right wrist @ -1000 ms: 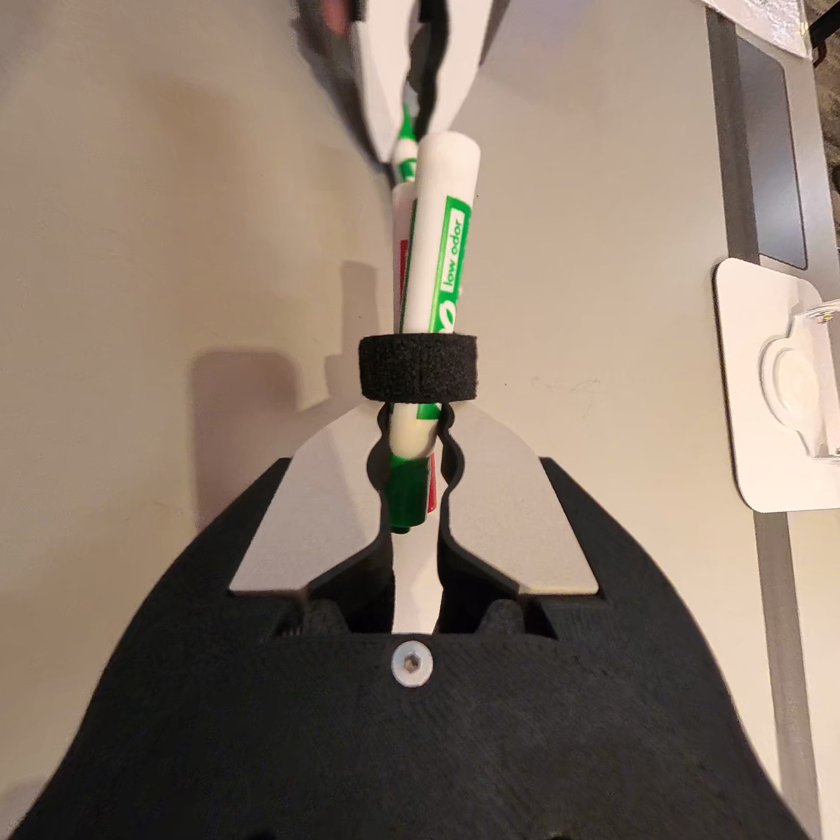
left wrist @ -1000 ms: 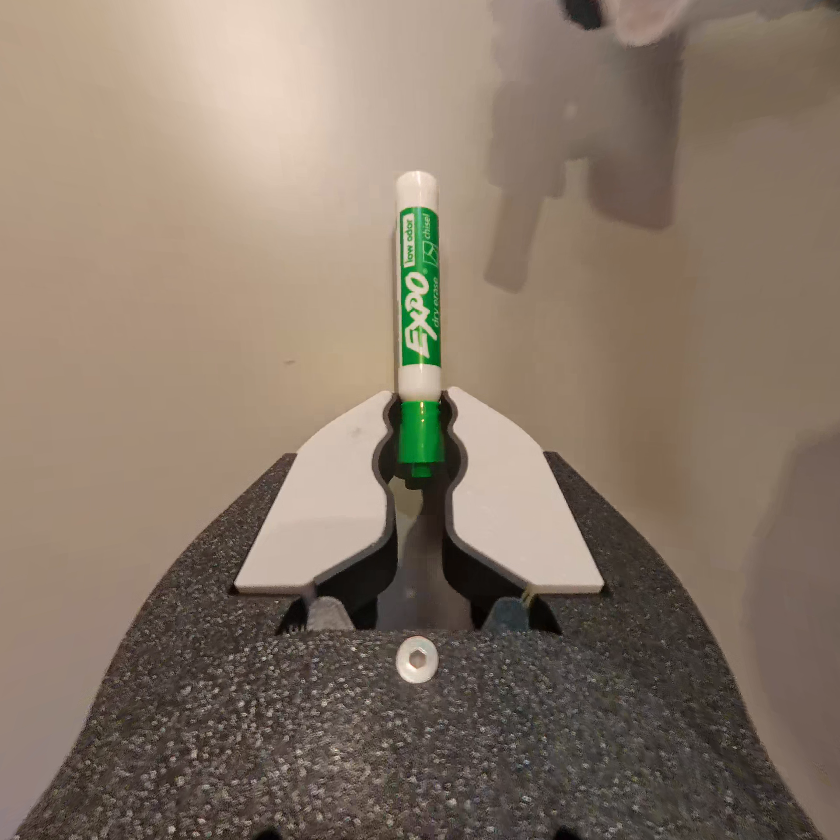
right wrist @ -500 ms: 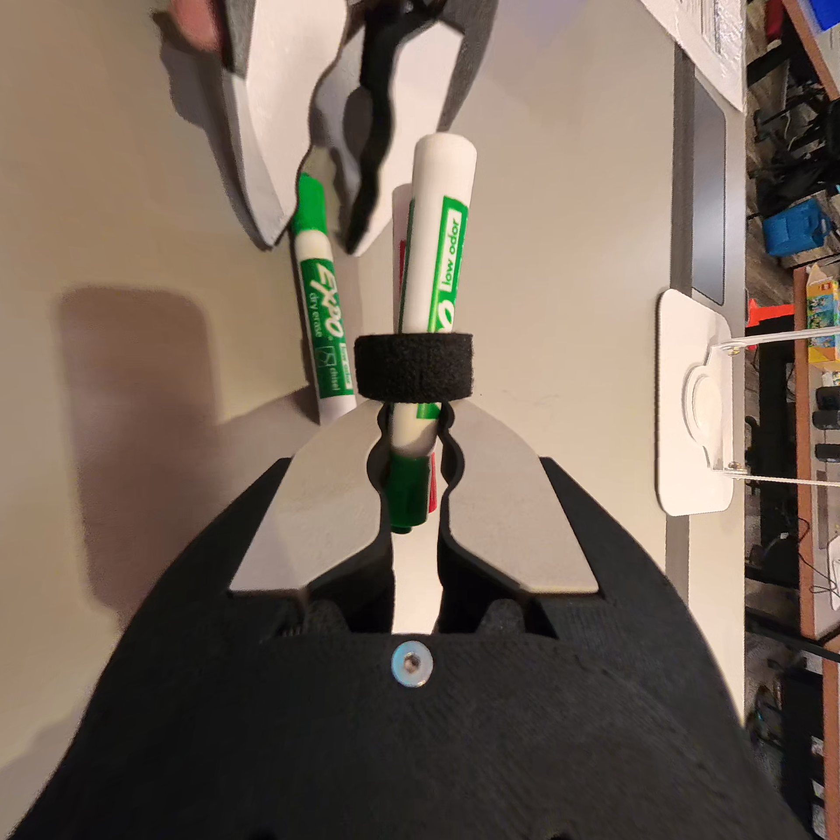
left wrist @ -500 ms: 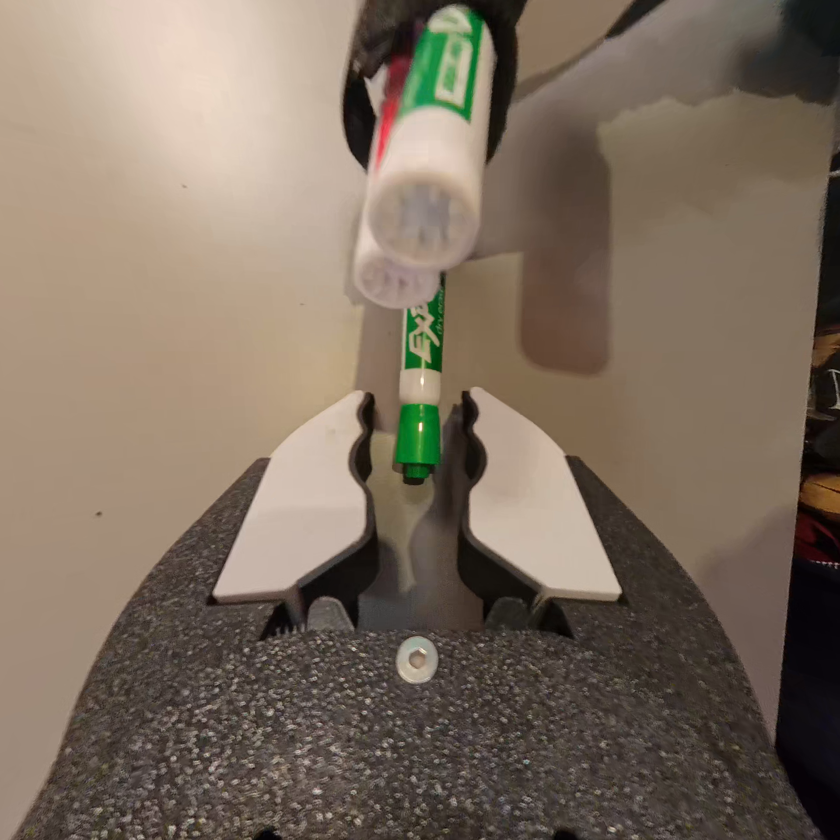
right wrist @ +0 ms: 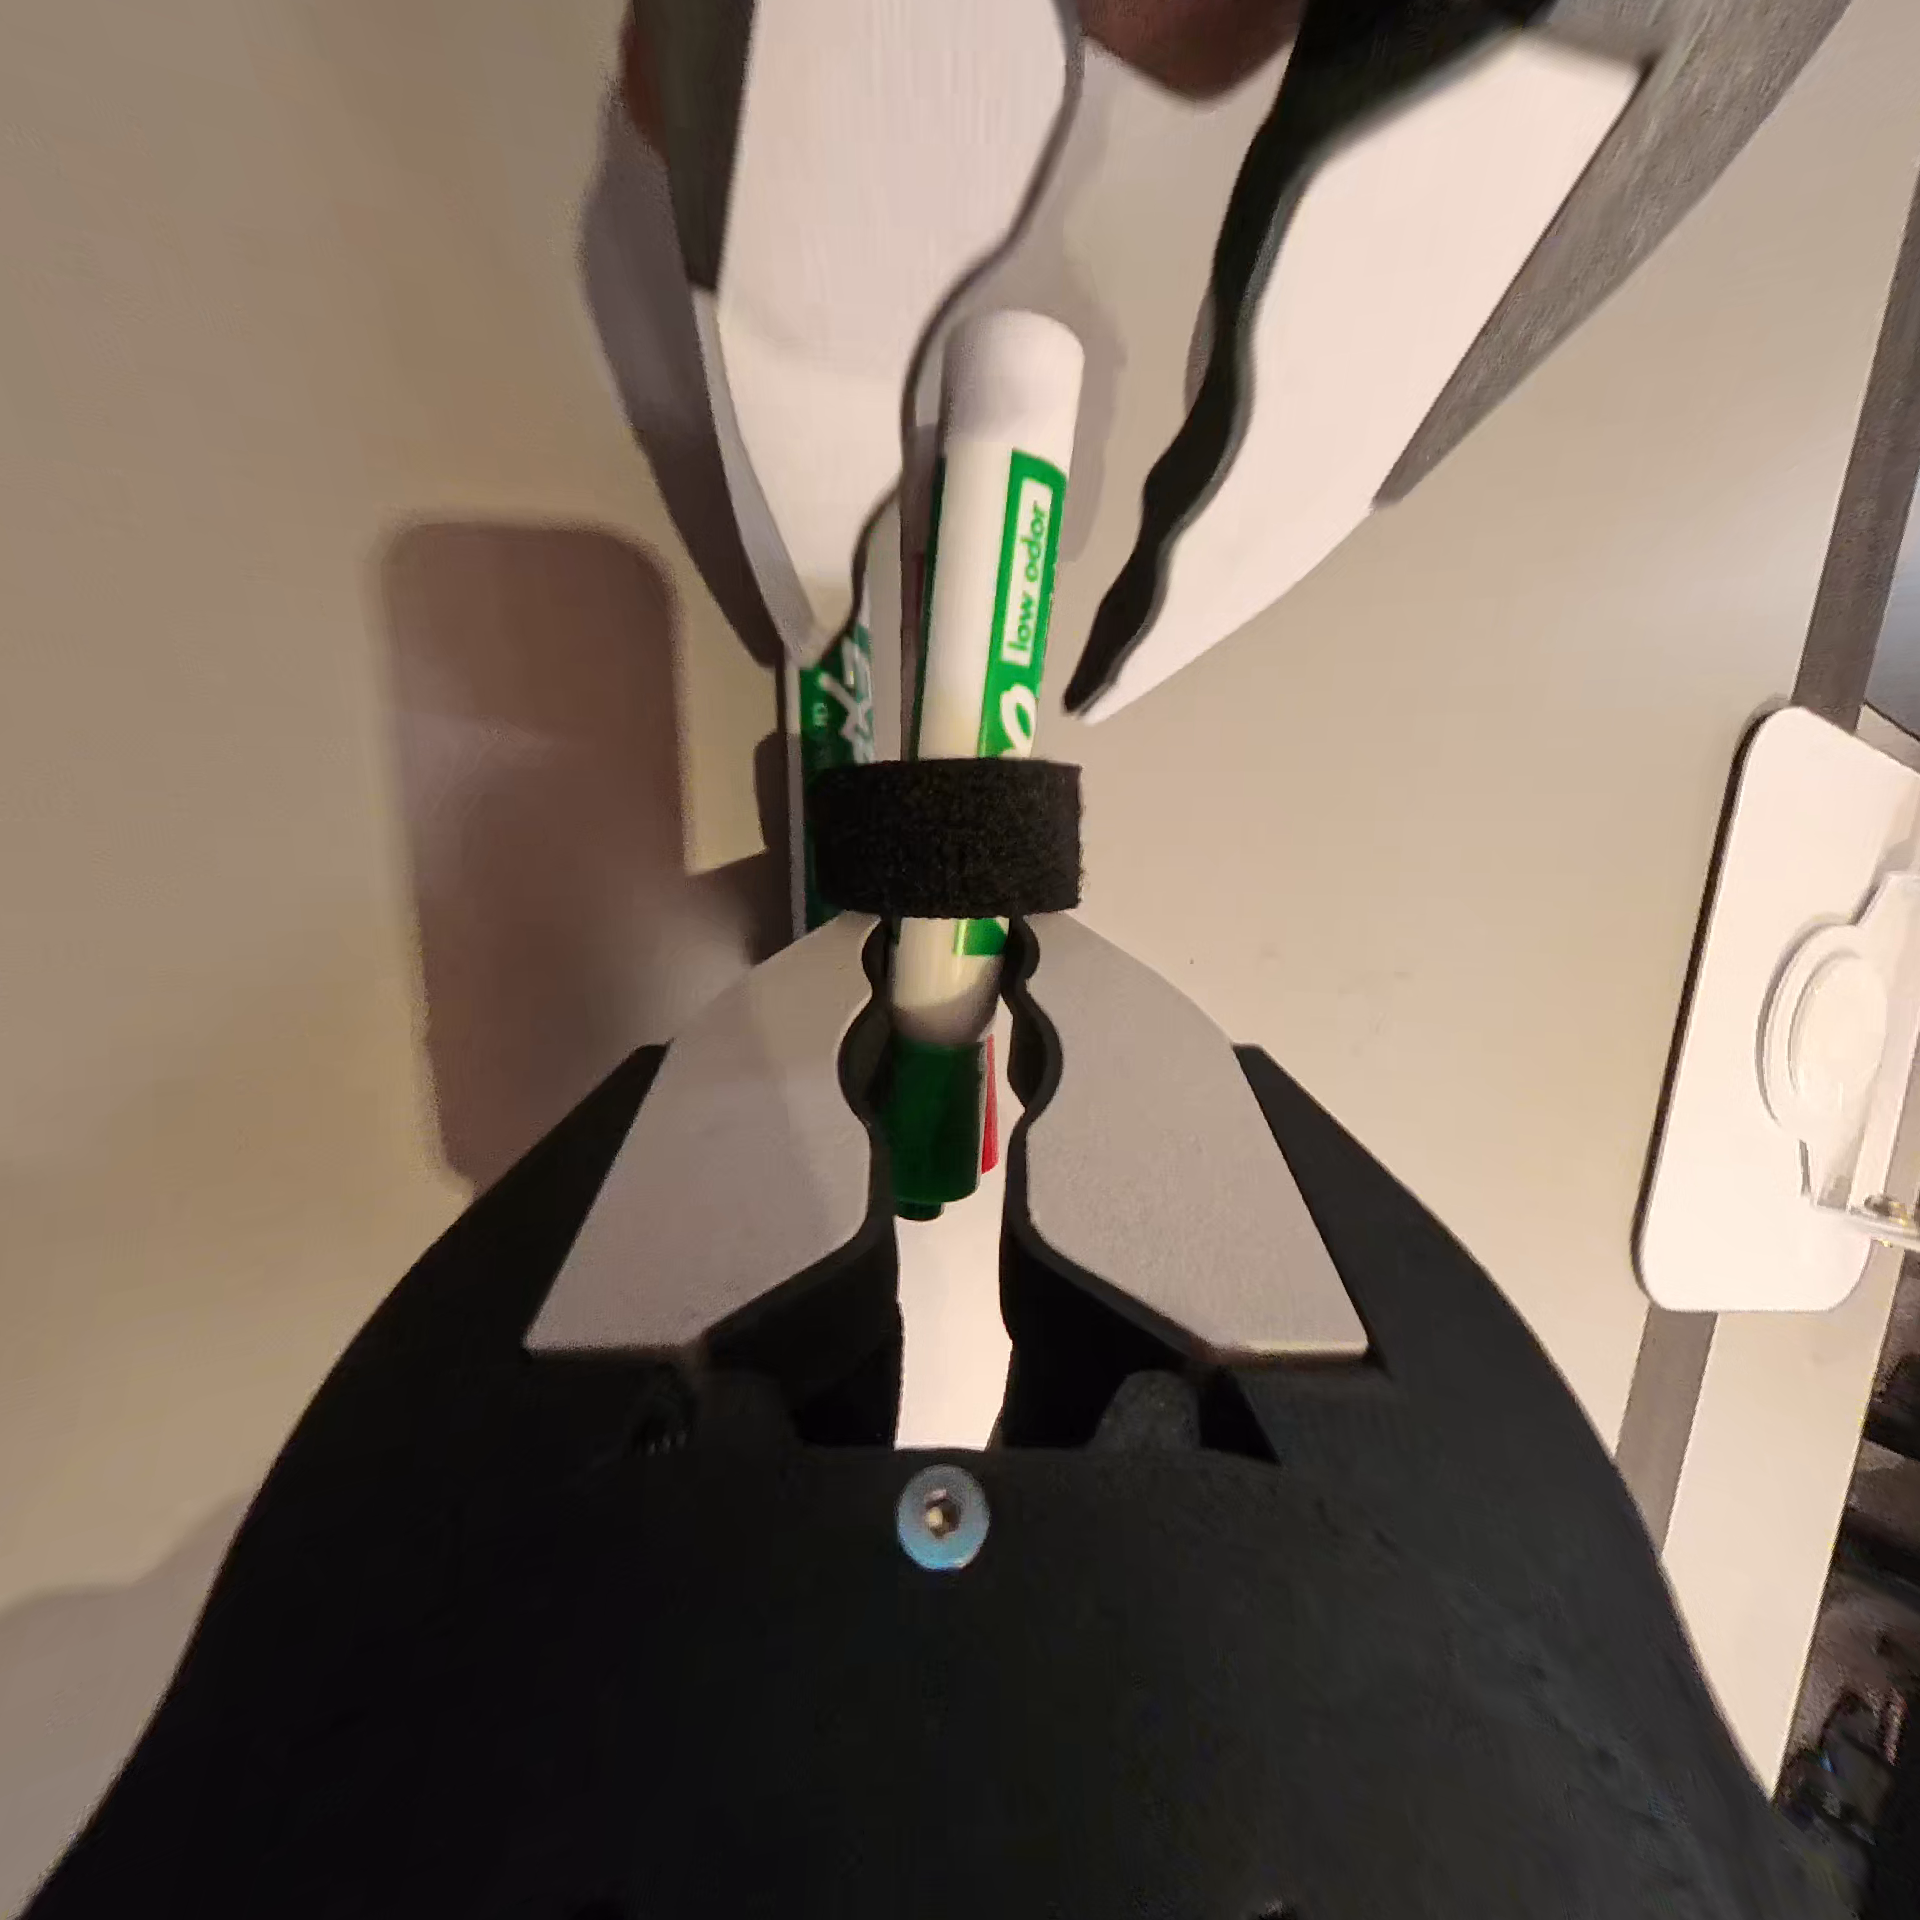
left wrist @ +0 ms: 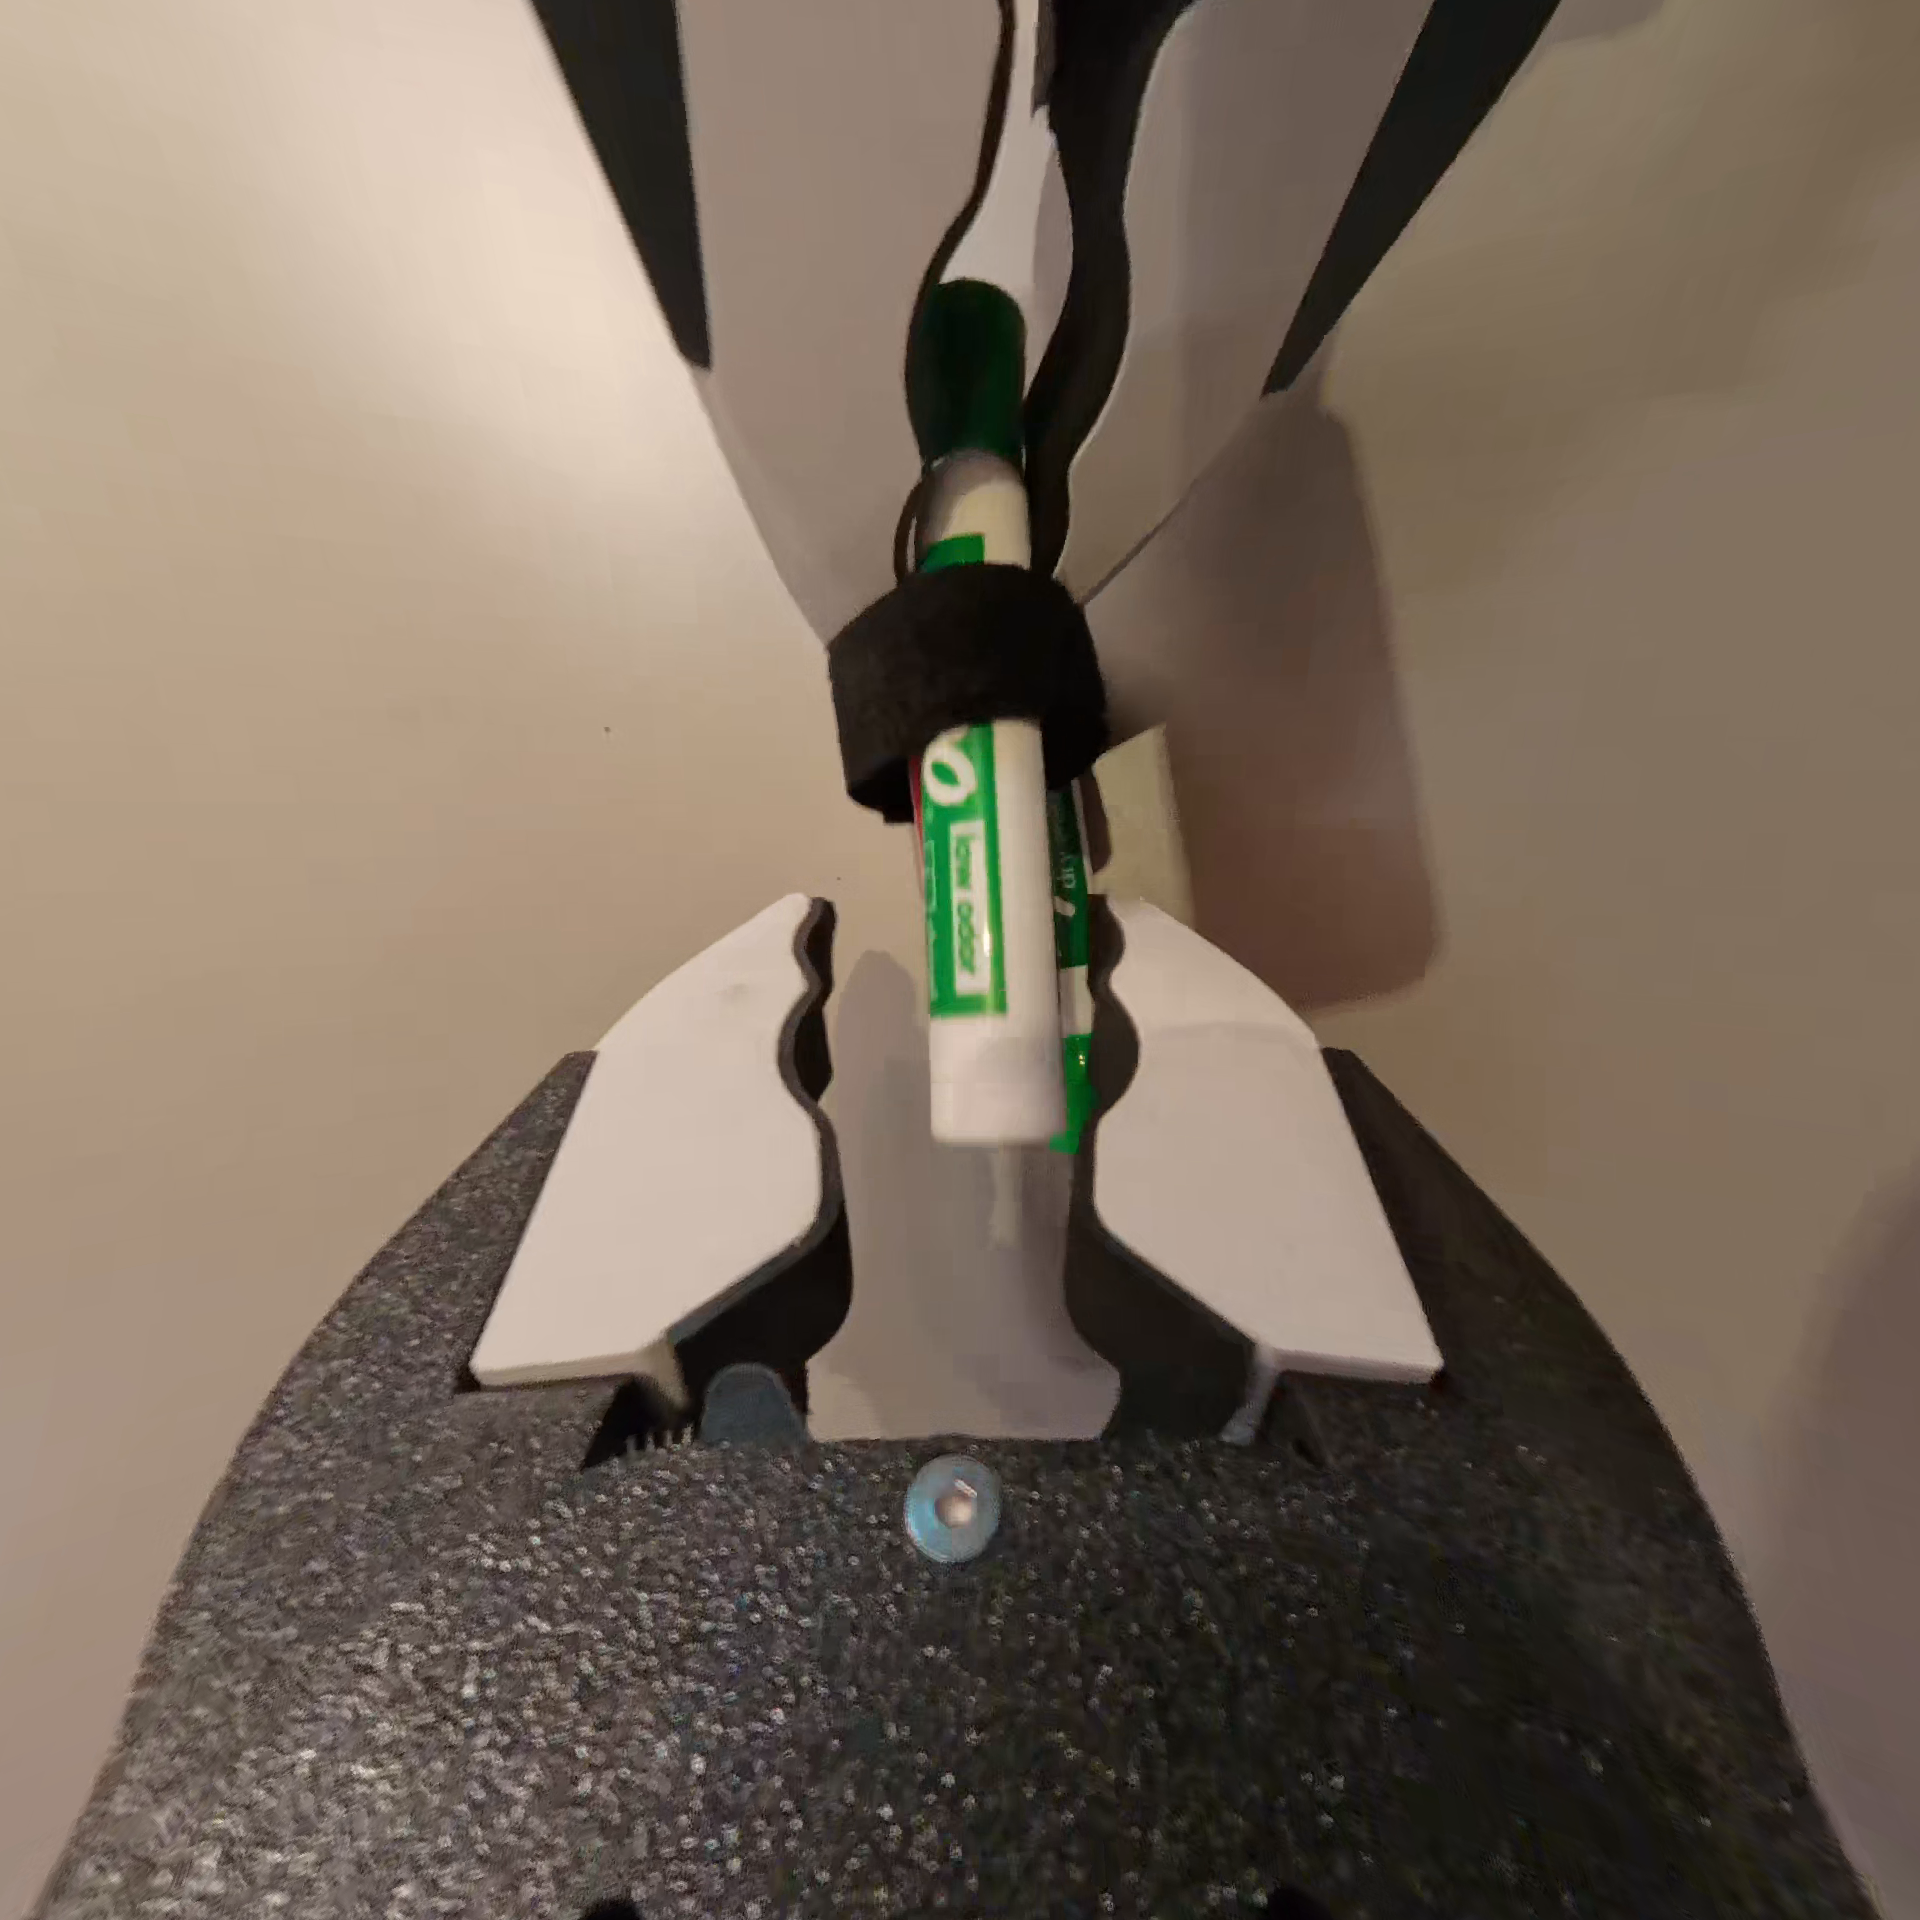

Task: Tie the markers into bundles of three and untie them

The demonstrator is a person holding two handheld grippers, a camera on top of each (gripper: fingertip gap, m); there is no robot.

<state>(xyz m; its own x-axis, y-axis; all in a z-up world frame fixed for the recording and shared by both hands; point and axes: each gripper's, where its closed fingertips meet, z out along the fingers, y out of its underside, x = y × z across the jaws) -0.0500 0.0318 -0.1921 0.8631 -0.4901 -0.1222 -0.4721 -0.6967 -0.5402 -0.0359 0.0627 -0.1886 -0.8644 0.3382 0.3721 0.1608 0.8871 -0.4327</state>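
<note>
Bundle (left wrist: 977,914) moved between parted left tongs (left wrist: 961,1013), right tongs (right wrist: 943,987) clamping it

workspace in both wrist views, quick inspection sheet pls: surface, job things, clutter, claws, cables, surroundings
surface: plain beige tabletop, bare where visible
job's things: white-barrelled green-capped marker and a red-marked one behind it, ringed by a black fabric strap loop; another green-labelled marker lies on the table beside them
clutter: white plastic plate with a clear clip at the right edge
grippers: right claw shut on the strapped pair at the cap end; left claw open around their far end
cables: nothing seen
surroundings: grey strip along the table's right side; beyond it too dark to tell
</note>
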